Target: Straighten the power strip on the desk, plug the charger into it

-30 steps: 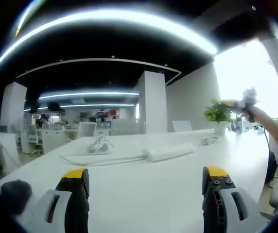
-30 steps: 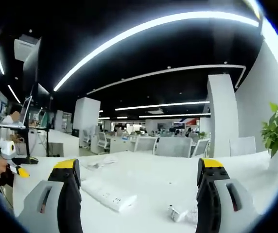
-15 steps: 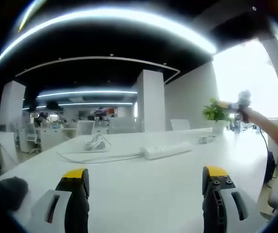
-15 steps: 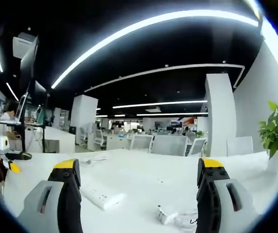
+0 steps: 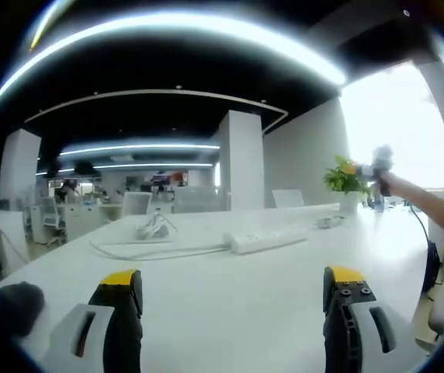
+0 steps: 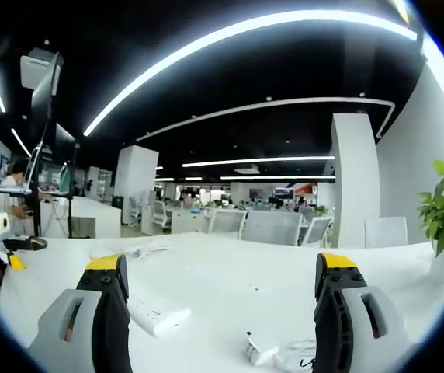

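Charger [image 6: 262, 347]: lies on the desk [image 6: 230, 287] near the power strip [image 6: 158, 317], seen between the right gripper [image 6: 222, 272] jaws.
Left gripper [image 5: 230, 276]: level over desk, jaws wide apart, empty.
Right gripper: likewise agape, empty.

right gripper's fingers [image 6: 113, 311] hide part of the power strip [image 6: 158, 317].

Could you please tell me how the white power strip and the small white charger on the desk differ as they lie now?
The long white power strip is a slim bar with a row of sockets, while the small white charger is a compact block. The power strip lies nearer the left jaw in the right gripper view; the charger lies nearer the right jaw, beside its loose cable. Both are white, rest on the white desk, and neither is gripped.
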A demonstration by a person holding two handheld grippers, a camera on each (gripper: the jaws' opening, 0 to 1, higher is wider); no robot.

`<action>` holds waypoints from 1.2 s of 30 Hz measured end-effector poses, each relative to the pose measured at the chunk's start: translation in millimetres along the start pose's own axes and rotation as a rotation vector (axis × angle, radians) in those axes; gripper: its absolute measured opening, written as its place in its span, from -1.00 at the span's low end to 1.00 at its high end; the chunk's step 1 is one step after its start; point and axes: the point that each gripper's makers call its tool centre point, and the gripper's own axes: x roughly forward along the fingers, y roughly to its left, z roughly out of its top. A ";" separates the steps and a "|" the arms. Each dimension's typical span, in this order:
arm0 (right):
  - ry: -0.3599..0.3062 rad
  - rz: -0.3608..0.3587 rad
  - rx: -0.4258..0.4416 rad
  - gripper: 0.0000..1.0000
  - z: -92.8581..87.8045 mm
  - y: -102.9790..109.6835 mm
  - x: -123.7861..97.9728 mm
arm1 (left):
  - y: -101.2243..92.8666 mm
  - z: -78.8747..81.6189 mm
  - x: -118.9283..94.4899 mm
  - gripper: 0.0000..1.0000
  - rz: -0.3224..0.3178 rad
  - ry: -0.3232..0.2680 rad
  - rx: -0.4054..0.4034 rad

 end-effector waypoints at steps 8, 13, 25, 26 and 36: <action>0.018 -0.021 0.011 1.00 -8.5 -12.7 9.7 | -1.1 -2.3 0.7 0.99 -0.005 0.005 -0.001; 0.020 -0.036 0.024 1.00 -15.4 -20.0 14.6 | -1.3 -2.7 0.1 0.99 -0.004 0.006 -0.001; 0.034 -0.047 0.027 1.00 -26.0 -35.1 21.8 | -1.8 1.8 1.0 0.99 0.000 -0.007 0.001; 0.037 -0.046 0.024 1.00 -27.0 -33.8 21.6 | -2.0 1.8 1.1 0.99 0.000 -0.007 0.001; 0.050 -0.009 0.013 1.00 -40.0 -35.5 25.7 | -3.6 1.3 2.5 0.98 -0.002 -0.003 0.005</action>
